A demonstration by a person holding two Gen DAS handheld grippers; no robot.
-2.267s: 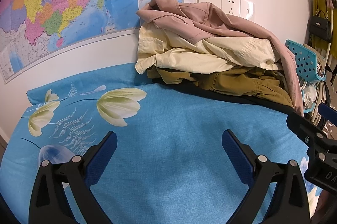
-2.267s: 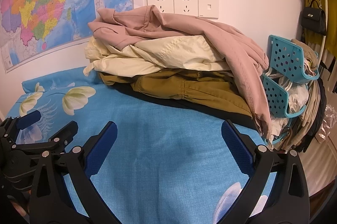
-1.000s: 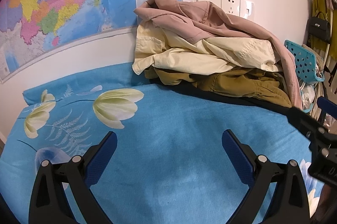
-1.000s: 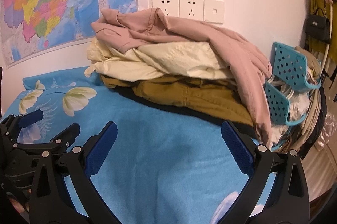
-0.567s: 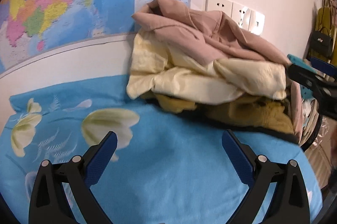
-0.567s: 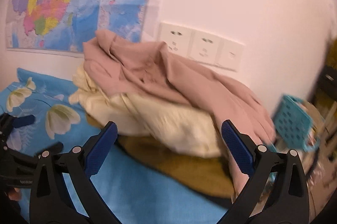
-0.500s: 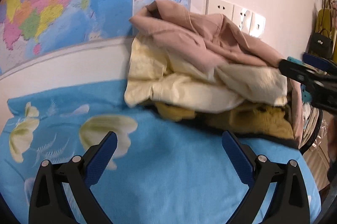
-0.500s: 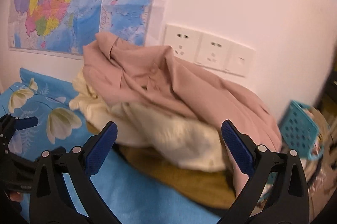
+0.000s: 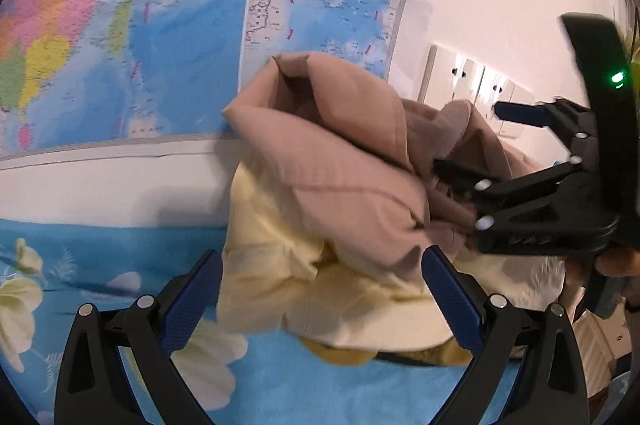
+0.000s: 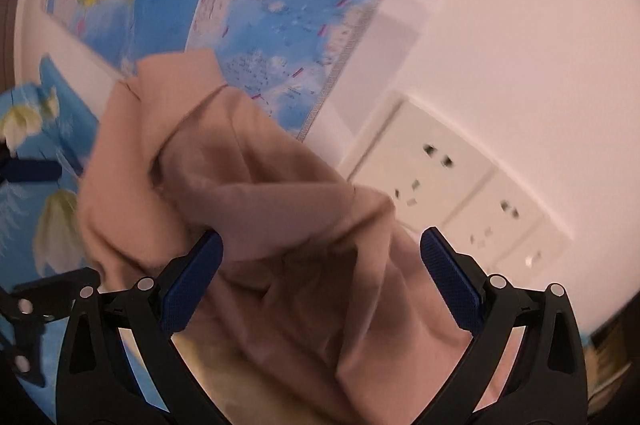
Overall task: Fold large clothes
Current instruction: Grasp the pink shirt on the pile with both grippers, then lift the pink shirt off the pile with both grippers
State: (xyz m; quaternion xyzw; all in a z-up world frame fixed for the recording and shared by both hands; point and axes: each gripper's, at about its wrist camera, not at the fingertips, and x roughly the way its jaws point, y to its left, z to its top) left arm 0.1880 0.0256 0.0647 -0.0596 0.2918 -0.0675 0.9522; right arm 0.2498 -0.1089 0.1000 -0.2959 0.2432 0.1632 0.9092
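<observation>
The bed (image 9: 280, 385), with its blue flowered sheet, is the biggest thing here, and most of the near part of it is bare. The clothes pile sits against the wall at the far edge of the bed, below the map (image 9: 160, 25) and just left of the wall sockets (image 10: 440, 177).

What changed: a couple of seconds ago both cameras hung back over the sheet and took in the whole heap. Now both have closed in on it, and the pile fills the middle of each view. So the person has stopped lining up and is going for the top garment, which looks like the first pick before any folding starts.

Top of the pile is the dusty pink garment (image 9: 328, 161), draped over the cream one (image 9: 288, 265), with a bit of the mustard one (image 9: 340, 357) poking out underneath at the front.

The right gripper (image 10: 320, 273) is spread wide with pink fabric bunched between its pads, not pinched yet. In the left wrist view its lower finger seems buried in the pink folds.

The left gripper (image 9: 320, 297) is also wide open, holding nothing, hovering at the front of the pile over the cream layer.

No fold made yet, as far as these views show.
</observation>
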